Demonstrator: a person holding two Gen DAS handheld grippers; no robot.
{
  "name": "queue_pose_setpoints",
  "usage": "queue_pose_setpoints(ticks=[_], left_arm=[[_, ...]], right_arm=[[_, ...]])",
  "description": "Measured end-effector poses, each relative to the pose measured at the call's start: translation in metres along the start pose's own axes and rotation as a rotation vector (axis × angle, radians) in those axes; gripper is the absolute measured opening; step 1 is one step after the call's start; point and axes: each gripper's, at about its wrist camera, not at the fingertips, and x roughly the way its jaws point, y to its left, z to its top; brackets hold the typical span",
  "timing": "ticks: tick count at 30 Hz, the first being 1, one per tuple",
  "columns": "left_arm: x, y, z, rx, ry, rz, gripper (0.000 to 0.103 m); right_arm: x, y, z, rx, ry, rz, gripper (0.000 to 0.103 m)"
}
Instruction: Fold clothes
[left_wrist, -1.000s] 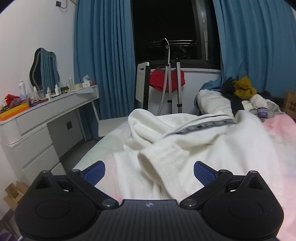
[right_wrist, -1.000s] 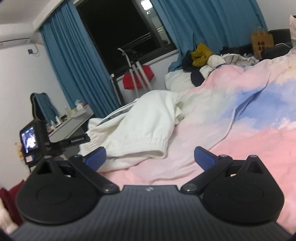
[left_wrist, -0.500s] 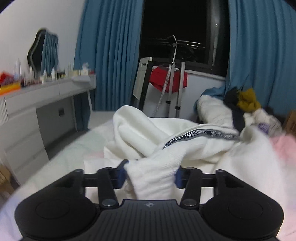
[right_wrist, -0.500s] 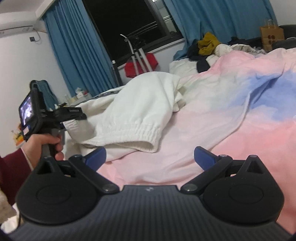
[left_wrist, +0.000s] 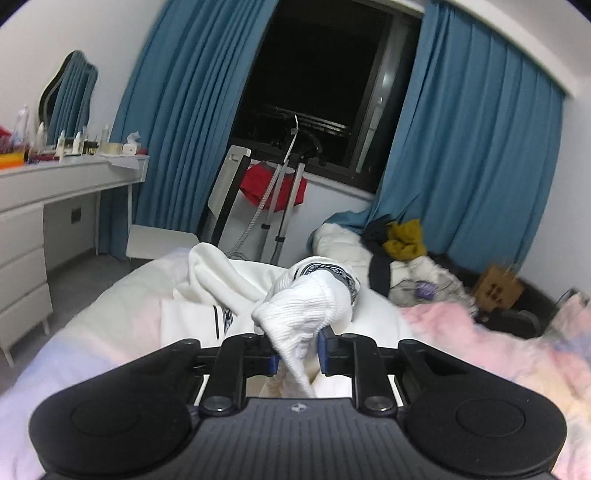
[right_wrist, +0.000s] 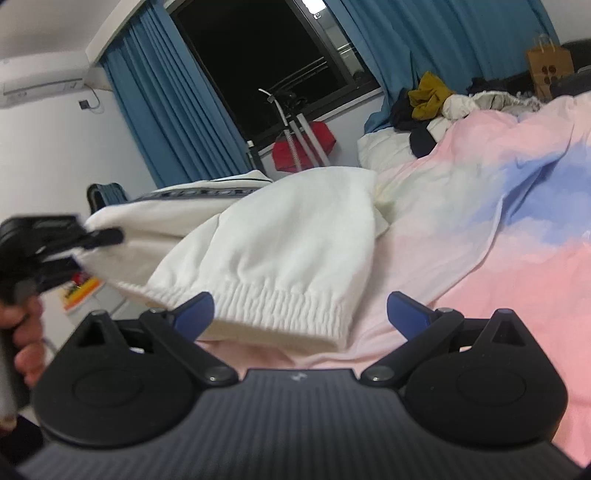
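Observation:
A white sweatshirt (right_wrist: 288, 229) with a dark patterned stripe lies on a pink and blue duvet (right_wrist: 498, 236). My left gripper (left_wrist: 295, 352) is shut on one ribbed cuff of the sweatshirt (left_wrist: 306, 310) and holds it lifted above the bed. It also shows in the right wrist view (right_wrist: 85, 240) at the left, gripping the cloth. My right gripper (right_wrist: 299, 314) is open, its blue pads either side of the sweatshirt's ribbed hem (right_wrist: 280, 314), close to it.
A pile of other clothes (left_wrist: 399, 251) lies at the bed's far end below blue curtains (left_wrist: 461, 166). A white dresser (left_wrist: 44, 206) with bottles stands at the left. A garment steamer stand (left_wrist: 284, 195) with a red cloth is by the window. A paper bag (right_wrist: 546, 70) stands at the far right.
My left gripper closed on the white ribbed cuff and raised it. My right gripper moved closer to the ribbed hem and stayed open.

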Motion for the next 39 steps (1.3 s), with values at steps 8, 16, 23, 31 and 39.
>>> queue_pose_setpoints(ticks=[8,16,23,31,39], left_arm=[[-0.095,0.055,-0.033,-0.057,0.056,0.048,0.020],[-0.102,0.136,-0.069,-0.292,0.081,0.173,0.020],[-0.095,0.146,-0.067,-0.301,0.079,0.201,0.021],[-0.065,0.148,-0.062,-0.354,0.067,0.198,0.021],[-0.066,0.148,-0.041,-0.326,-0.015,0.209,0.021]], right_arm=[[-0.008,0.002,-0.018,0.112,0.112,0.104,0.101],[0.014,0.000,-0.036,0.104,0.257,0.091,0.084],[0.047,-0.016,-0.037,0.155,0.259,0.051,0.084],[0.087,-0.011,-0.052,0.109,0.286,0.095,0.068],[0.070,0.041,-0.055,-0.010,0.291,0.162,0.019]])
